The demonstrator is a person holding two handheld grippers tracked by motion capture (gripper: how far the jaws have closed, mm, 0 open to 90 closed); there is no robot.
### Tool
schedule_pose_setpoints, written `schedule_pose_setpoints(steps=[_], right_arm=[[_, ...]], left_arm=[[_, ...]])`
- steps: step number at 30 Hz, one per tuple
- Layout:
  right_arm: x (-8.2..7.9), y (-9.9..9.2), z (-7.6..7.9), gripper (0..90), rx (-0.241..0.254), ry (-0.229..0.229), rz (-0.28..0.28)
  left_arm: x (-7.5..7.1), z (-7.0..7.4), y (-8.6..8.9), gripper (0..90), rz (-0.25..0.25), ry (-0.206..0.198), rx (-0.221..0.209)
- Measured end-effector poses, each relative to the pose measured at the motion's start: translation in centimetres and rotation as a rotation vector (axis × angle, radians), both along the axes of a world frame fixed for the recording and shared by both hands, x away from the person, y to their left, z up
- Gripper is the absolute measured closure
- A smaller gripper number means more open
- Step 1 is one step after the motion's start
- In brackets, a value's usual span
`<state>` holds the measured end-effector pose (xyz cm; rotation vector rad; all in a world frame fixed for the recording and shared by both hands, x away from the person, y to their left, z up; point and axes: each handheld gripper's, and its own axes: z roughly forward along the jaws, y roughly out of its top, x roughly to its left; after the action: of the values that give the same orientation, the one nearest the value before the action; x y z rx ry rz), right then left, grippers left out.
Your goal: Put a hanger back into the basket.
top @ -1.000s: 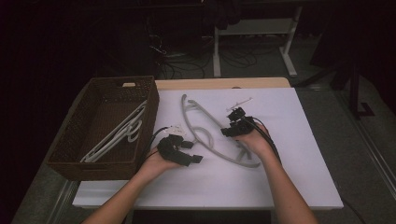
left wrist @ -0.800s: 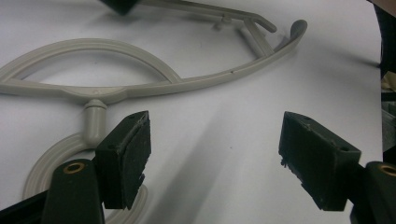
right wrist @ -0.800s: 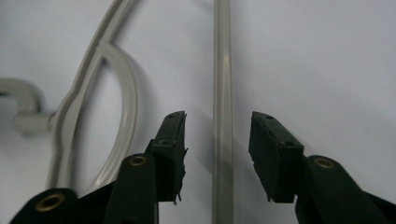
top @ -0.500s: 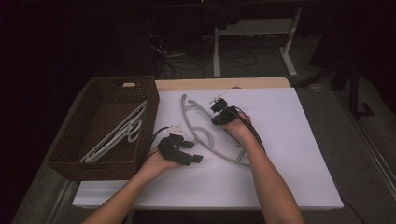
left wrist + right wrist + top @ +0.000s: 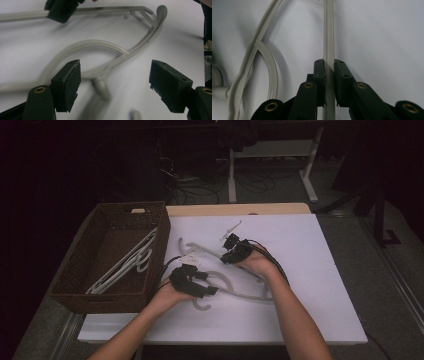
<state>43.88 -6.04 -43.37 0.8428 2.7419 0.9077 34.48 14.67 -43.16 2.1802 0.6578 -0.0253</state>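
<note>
While a dark wicker basket sits at the far left of the white table with pale hangers lying inside it, the work itself goes on just to its right. The left gripper hovers low over the curved part of a grey plastic hanger lying flat on the table; in the left gripper view its jaws stand spread wide with the hanger's bent arm passing beneath and between them, the pads clear of it. Further right, the right gripper has just been closing its jaws on the hanger's straight bar; in the right gripper view the pads sit on both sides of the bar, pinching it. The person's forearms reach in from the near edge.
</note>
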Motion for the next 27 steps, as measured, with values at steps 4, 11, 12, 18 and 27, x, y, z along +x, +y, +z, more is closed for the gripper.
schedule_pose_setpoints(steps=[4, 11, 12, 18, 27], right_arm=[[-1.4, 0.2, -0.1, 80.1, 0.014, 0.026, 0.074], [-3.7, -0.9, 0.9, 70.2, 0.101, 0.01, 0.017], [-4.2, -1.4, 1.2, 71.6, 0.116, 0.005, -0.004], [-7.5, -4.0, 2.0, 88.5, 0.113, -0.012, -0.096], [-11.0, -7.5, 0.6, 89.1, 0.044, 0.005, -0.178]], left_arm=[[0.0, -0.1, 0.0, 25.8, -0.002, 0.002, 0.002], [0.0, -0.1, 0.1, 25.8, -0.002, 0.004, 0.002], [0.0, -0.2, 0.1, 25.8, 0.0, 0.005, 0.001], [0.0, -0.1, 0.1, 25.8, -0.001, 0.0, 0.001], [0.1, 0.1, 0.3, 24.1, 0.0, -0.003, -0.006]])
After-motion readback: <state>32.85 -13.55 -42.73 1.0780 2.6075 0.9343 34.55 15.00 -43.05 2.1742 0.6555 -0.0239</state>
